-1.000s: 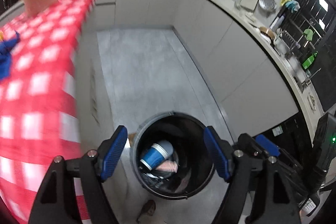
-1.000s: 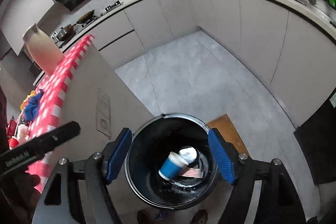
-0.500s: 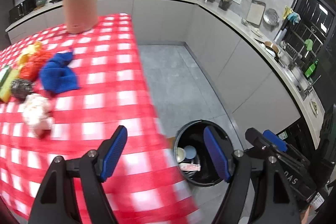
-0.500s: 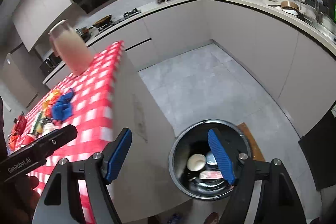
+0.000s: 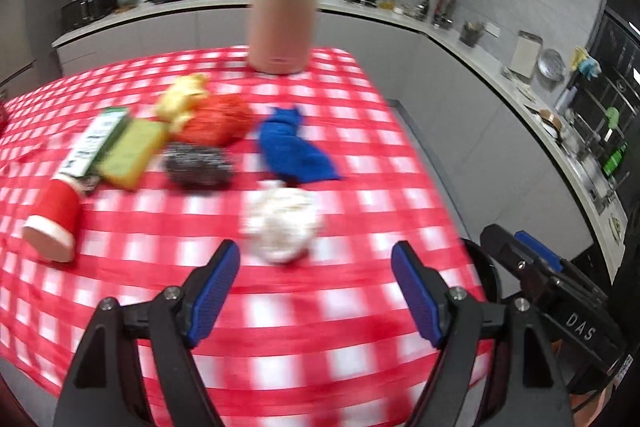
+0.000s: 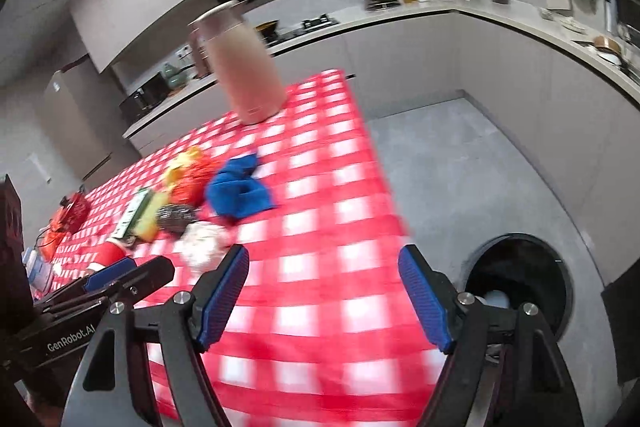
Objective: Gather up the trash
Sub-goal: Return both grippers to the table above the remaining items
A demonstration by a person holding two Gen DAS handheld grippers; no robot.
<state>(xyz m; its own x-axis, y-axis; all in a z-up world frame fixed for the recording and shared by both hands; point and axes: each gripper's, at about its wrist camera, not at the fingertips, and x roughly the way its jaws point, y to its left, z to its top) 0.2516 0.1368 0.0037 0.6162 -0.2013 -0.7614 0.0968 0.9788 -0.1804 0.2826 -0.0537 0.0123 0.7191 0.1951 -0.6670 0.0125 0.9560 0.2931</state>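
My left gripper (image 5: 316, 267) is open and empty above the red checked table (image 5: 320, 327), just short of a crumpled white paper ball (image 5: 282, 227). A red paper cup (image 5: 54, 223) lies on its side at the left. My right gripper (image 6: 322, 275) is open and empty over the table's right part. The black trash bin (image 6: 520, 279) stands on the floor to the right, with cups inside. The paper ball also shows in the right wrist view (image 6: 200, 241). The left gripper (image 6: 108, 283) shows at the lower left of that view.
On the table lie a blue cloth (image 5: 294, 149), a steel scourer (image 5: 198, 167), a yellow sponge (image 5: 134, 151), a green box (image 5: 96, 139), a red mesh bundle (image 5: 218, 123) and a tall pink jug (image 5: 282, 7). Grey kitchen counters (image 6: 540, 39) curve around the floor.
Both grippers have swung up and left from over the trash bin to over the table. The paper ball now sits just ahead of the left gripper. Both stay open.
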